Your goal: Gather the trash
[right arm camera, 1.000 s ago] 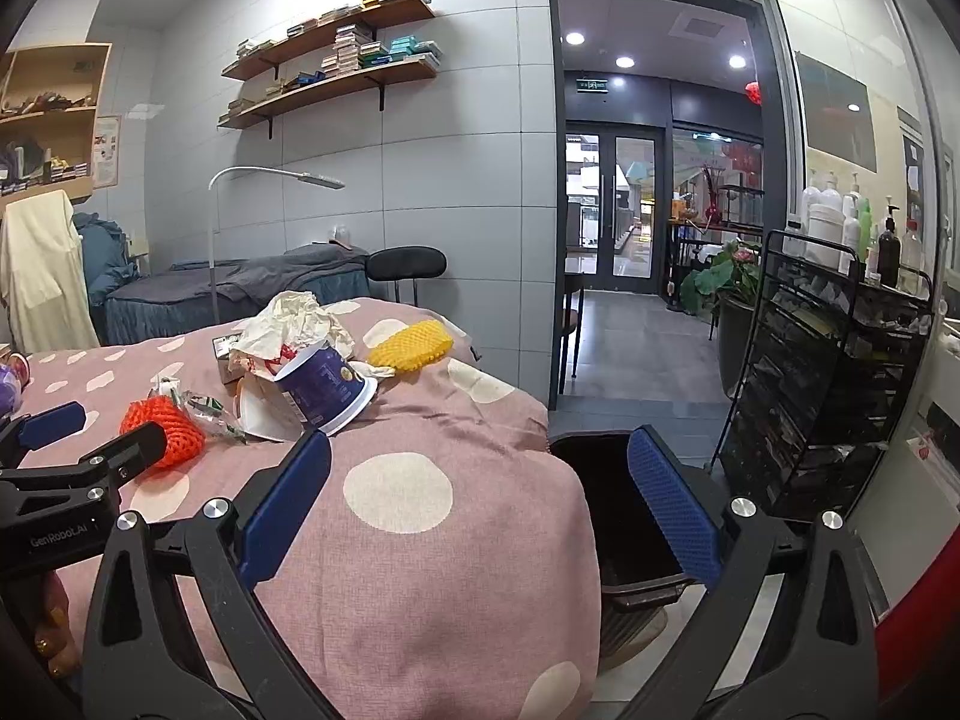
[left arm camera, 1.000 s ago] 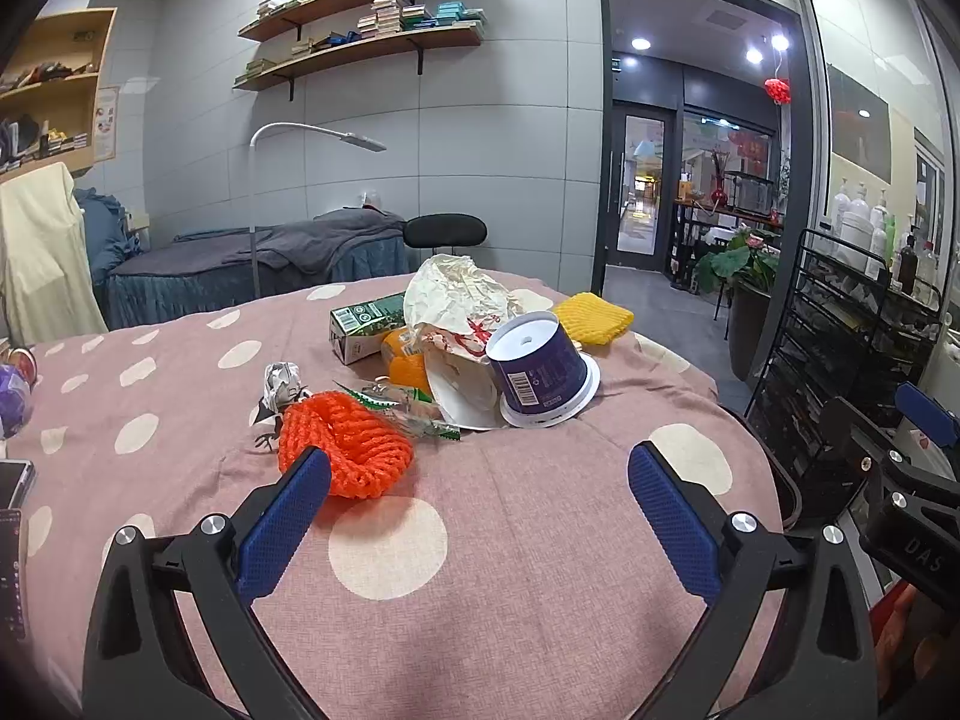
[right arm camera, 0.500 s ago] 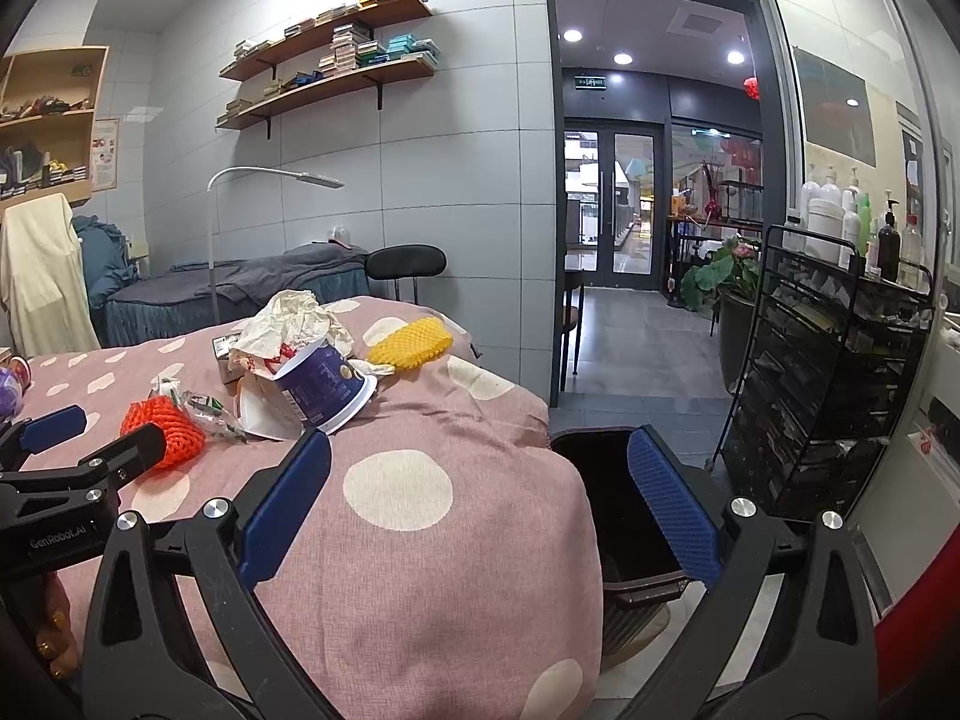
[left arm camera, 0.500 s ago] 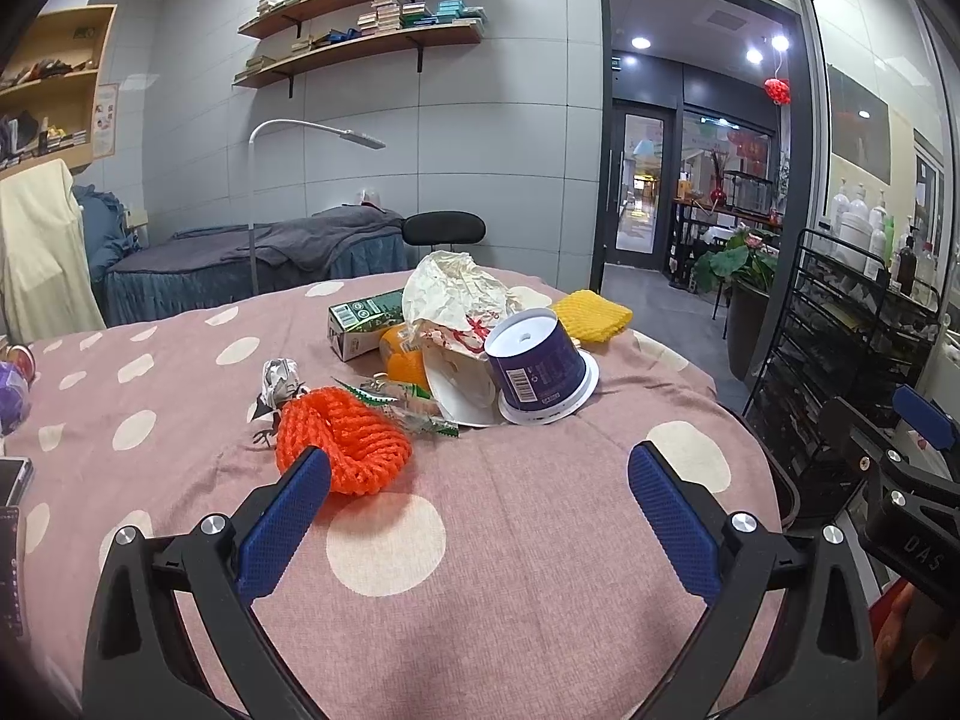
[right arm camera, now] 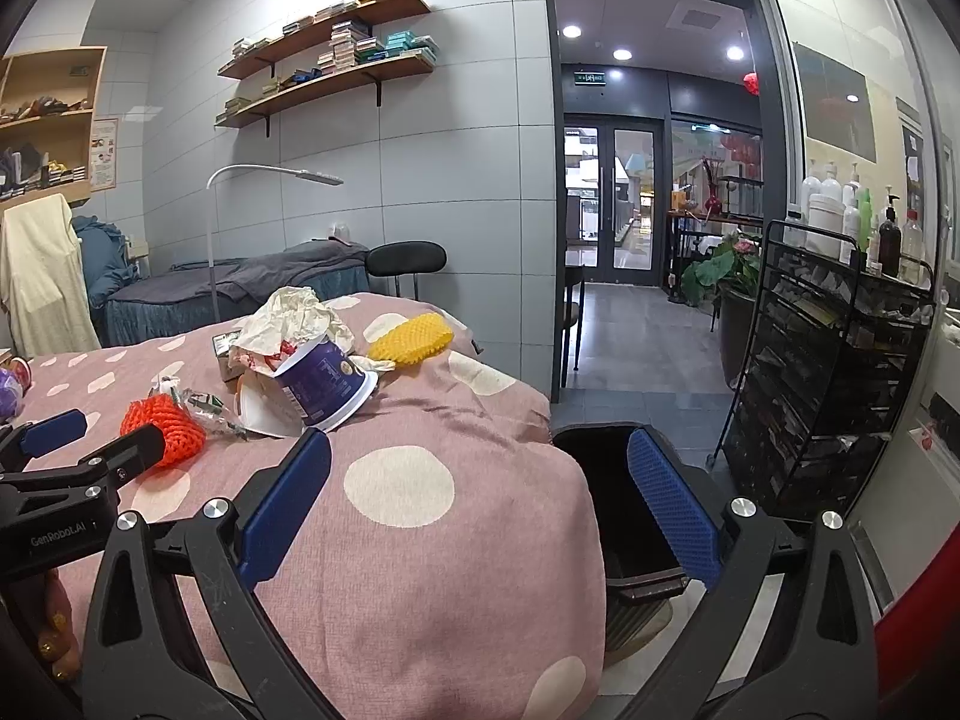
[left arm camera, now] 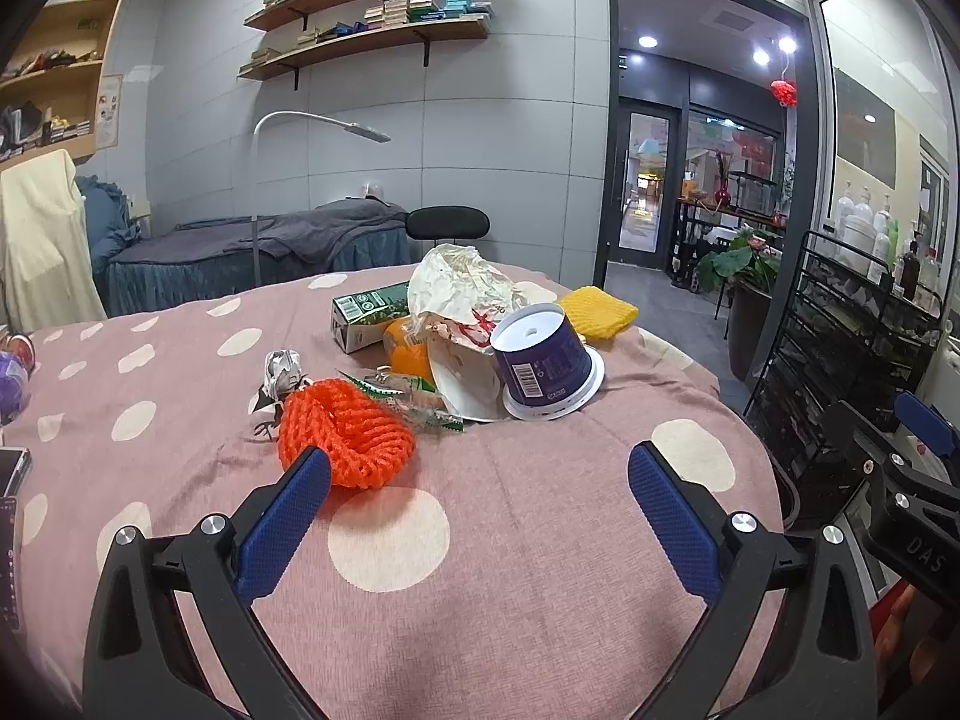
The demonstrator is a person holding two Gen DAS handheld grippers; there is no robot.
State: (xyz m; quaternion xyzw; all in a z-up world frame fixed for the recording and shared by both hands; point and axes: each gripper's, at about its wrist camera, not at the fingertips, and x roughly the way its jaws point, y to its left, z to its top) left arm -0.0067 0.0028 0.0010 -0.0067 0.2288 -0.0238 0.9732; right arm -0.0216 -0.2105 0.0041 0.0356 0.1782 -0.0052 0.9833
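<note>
1. Centrally on the pink polka-dot tablecloth (left arm camera: 540,540) lies the trash heap: an orange foam net (left arm camera: 345,441), a tipped purple paper tub (left arm camera: 543,357) on its white lid, crumpled wrapping paper (left arm camera: 462,285), a green carton (left arm camera: 366,315), a foil scrap (left arm camera: 282,369) and a yellow foam net (left arm camera: 597,312) at the far edge.
2. Off the table's right edge, on the floor, stands a dark waste bin (right arm camera: 606,498), seen from the right wrist camera.
3. Low over the near cloth hangs the left gripper (left arm camera: 480,480), level and aimed at the heap; its blue pads are spread wide and hold nothing, the left pad just in front of the orange net, though whether it touches is hard to judge.
4. Further right, the right gripper (right arm camera: 480,480) is likewise spread wide and empty, one finger over the cloth, the other over the bin.
5. At the lower left of the right wrist view, fingertips (right arm camera: 57,642) of the hand on the left gripper's handle show.
</note>
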